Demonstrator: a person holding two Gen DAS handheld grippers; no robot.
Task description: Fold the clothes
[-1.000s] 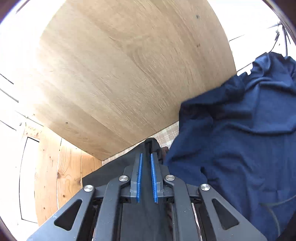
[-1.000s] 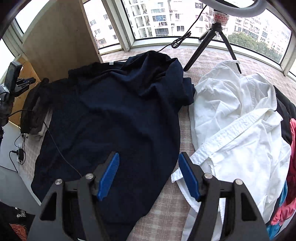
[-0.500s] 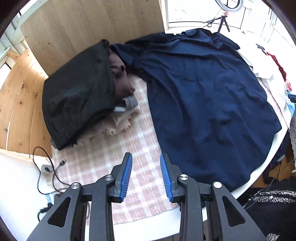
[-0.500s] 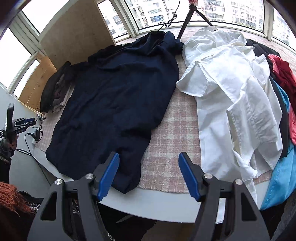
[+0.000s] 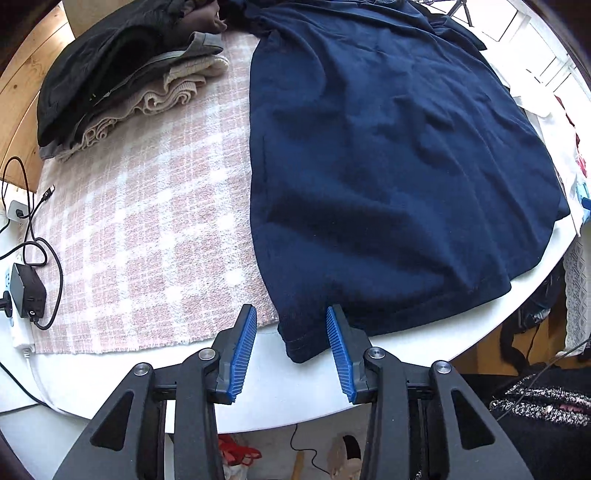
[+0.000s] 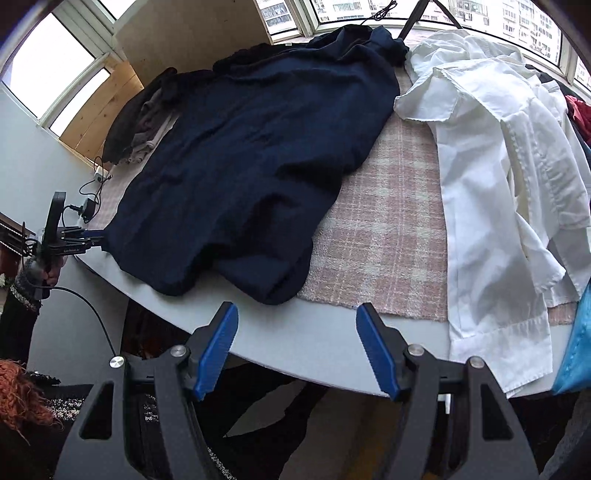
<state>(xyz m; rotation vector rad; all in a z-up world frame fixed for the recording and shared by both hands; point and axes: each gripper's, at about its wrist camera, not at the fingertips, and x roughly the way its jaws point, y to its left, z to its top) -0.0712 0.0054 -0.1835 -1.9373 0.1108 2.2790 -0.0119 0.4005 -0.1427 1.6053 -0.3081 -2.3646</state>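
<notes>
A navy shirt (image 5: 388, 166) lies spread flat over the pink plaid cloth (image 5: 147, 221) on the round white table (image 5: 295, 387). My left gripper (image 5: 291, 312) points straight down at the table's near edge. The shirt's lower left hem corner lies between its blue pads (image 5: 242, 350), which stand apart from the fabric while the jaws are closing. In the right wrist view the shirt (image 6: 251, 147) reaches the front rim, and a hand holds the left gripper (image 6: 98, 234) at its corner. My right gripper (image 6: 297, 306) hangs open over the rim, nothing between its fingers.
A stack of folded dark and beige clothes (image 5: 122, 74) sits at the back left. A crumpled white shirt (image 6: 498, 166) and more coloured garments (image 6: 576, 350) lie to the right. Cables and a charger (image 5: 26, 288) sit at the table's left edge. A tripod leg (image 6: 410, 22) stands behind.
The left gripper swung from the wooden panel down to the shirt's near hem corner, jaws wider than a second ago. The right gripper pulled back to the table's front edge, still open.
</notes>
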